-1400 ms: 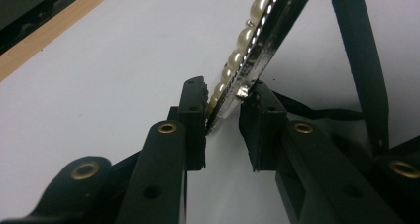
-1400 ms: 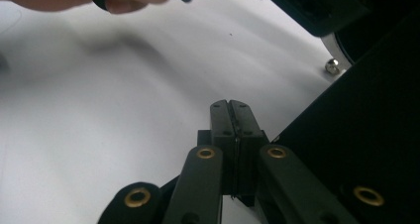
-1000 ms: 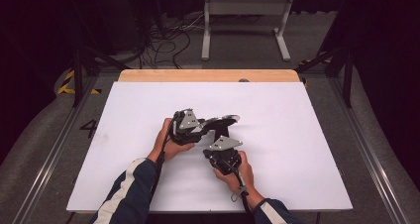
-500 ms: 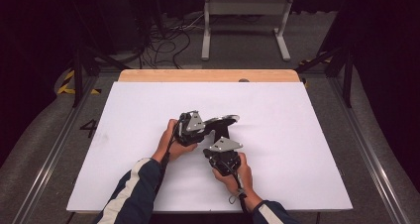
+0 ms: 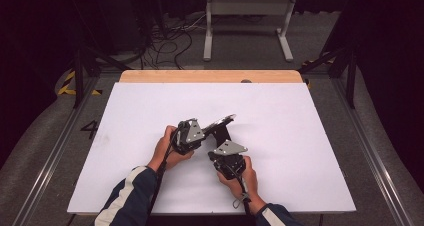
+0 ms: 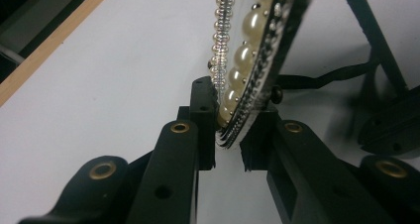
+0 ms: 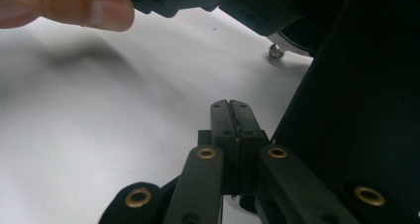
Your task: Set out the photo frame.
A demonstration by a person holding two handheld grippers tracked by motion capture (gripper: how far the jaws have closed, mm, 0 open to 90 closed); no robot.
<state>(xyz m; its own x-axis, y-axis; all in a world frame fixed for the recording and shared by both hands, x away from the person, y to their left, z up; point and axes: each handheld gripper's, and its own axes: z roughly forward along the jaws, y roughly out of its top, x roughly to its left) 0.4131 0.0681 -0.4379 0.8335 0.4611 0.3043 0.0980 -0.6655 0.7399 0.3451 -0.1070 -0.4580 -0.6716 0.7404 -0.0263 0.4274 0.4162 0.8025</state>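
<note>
A round disc rimmed with pearls and small beads [image 5: 223, 121] stands tilted on a black stand [image 5: 221, 132] at mid-table. My left gripper [image 5: 207, 131] is shut on the lower rim of the disc; in the left gripper view the pearl rim [image 6: 251, 45] runs up from between the closed pads [image 6: 204, 116]. My right gripper [image 5: 223, 142] sits just in front of the stand. In the right gripper view my right gripper [image 7: 231, 116] is shut with nothing between its jaws, and a black panel [image 7: 356, 110] rises close on the right.
The white table top [image 5: 150, 111] ends in a wooden strip [image 5: 210, 76] at the far side. Cables [image 5: 170, 41] and a metal frame [image 5: 247, 16] lie on the floor beyond. A thumb [image 7: 64, 6] of the other hand shows at the top left.
The left hand and its gripper have shifted slightly right and nearer, closer to the right gripper. The disc stays held; the right gripper has barely moved.
</note>
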